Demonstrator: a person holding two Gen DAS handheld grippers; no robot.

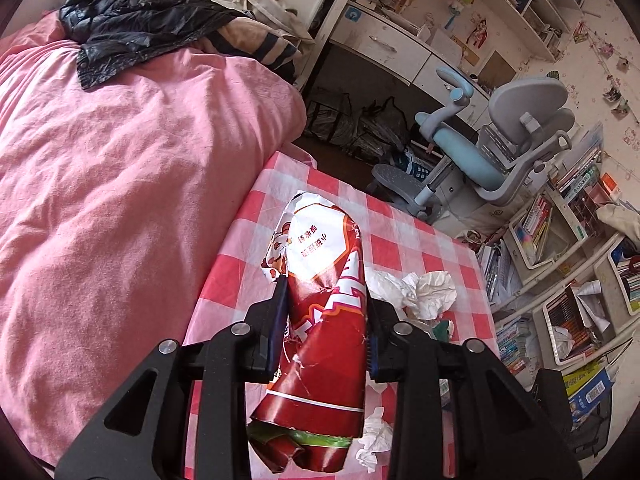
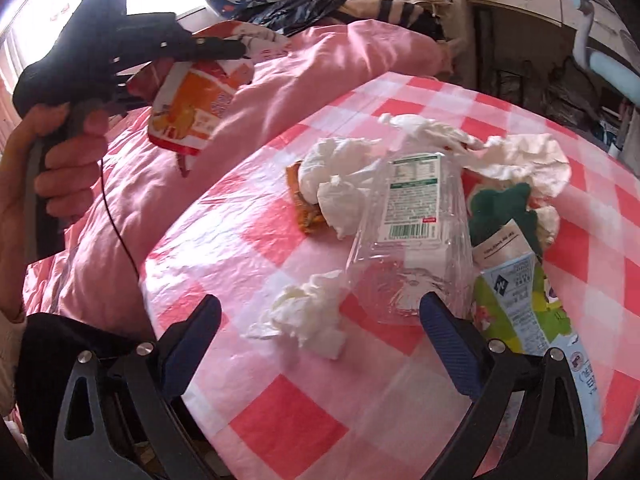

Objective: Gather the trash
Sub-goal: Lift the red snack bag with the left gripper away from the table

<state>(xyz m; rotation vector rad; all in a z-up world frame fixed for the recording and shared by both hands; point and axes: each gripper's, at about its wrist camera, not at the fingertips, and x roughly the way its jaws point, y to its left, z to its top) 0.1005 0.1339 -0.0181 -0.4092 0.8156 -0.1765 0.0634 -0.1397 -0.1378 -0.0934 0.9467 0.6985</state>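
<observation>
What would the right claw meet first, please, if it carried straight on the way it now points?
Most likely the crumpled white tissue lying between the open right claw fingers on the checked tablecloth; the clear plastic container sits just beyond, though depth is uncertain.

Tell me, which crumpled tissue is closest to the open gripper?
The lone tissue wad between the right gripper fingers, nearest the table's front. The other tissues lie farther back beside the clear plastic package.

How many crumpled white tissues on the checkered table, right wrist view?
4: one near the right tool, one on the orange wrapper, a long one behind the clear bottle, a large one far right. More may be hidden.
</observation>
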